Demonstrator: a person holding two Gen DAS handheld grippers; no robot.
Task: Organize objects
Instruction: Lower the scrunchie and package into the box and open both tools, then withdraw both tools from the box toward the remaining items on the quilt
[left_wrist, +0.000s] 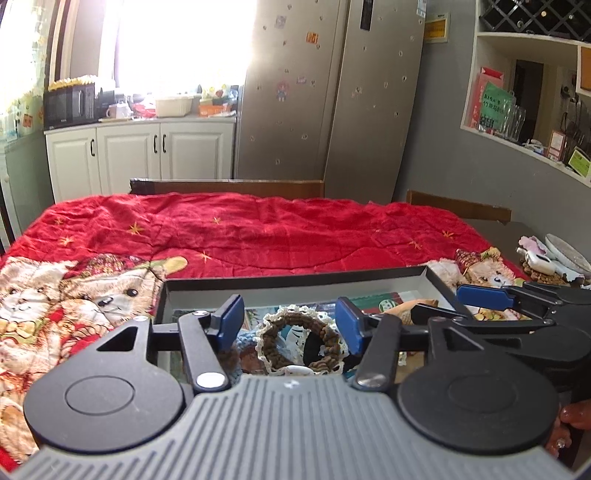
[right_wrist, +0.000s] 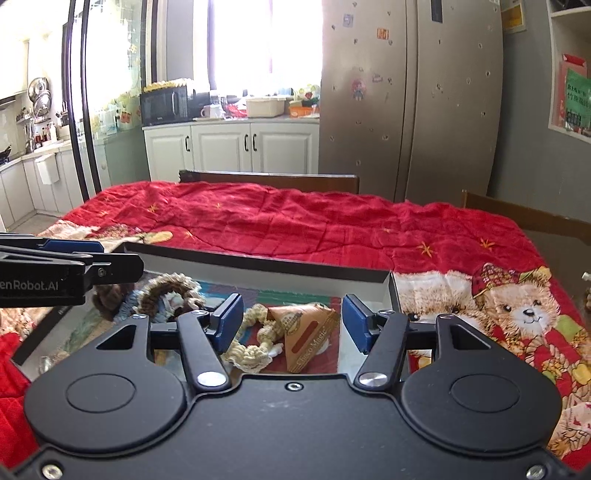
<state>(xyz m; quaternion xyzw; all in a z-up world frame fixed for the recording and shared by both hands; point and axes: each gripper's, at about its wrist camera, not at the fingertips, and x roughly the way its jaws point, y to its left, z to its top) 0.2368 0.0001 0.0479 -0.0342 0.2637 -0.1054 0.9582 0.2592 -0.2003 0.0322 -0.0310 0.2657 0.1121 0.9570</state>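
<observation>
1. Shallow dark box with pale inner walls sits at the near edge of the tabletop, on a red quilted cloth with bear prints at the near corners.
2. Left hand-held gripper: jaws stand fairly wide, nothing pinched; it hangs above the box's left part, over a brown crochet scrunchie with cream lace trim, which lies loose in the box and clear of both blue pads.
3. More knitted pieces, blue and brown, lie just beside that scrunchie; details blurred.
4. Right hand-held gripper: jaws about half open, empty; it hangs above the box's right part.
5. Under it, lying in the box: a tan triangular snack packet touching a cream braided rope piece. Neither touches the pads.
6. Both grippers sit side by side, near each other; each shows at the edge of the other's view.
7. Box's far wall runs straight across; its right wall lies just beside a bear print.
8. Open room: wide bare red cloth beyond the box up to the far edge; more free cloth toward the right edge.
9. Wooden chair backs stand against the far edge.
10. Small clutter lies off the cloth at the far right; cannot tell what.
11. A person's fingers show at the left view's lower right.
</observation>
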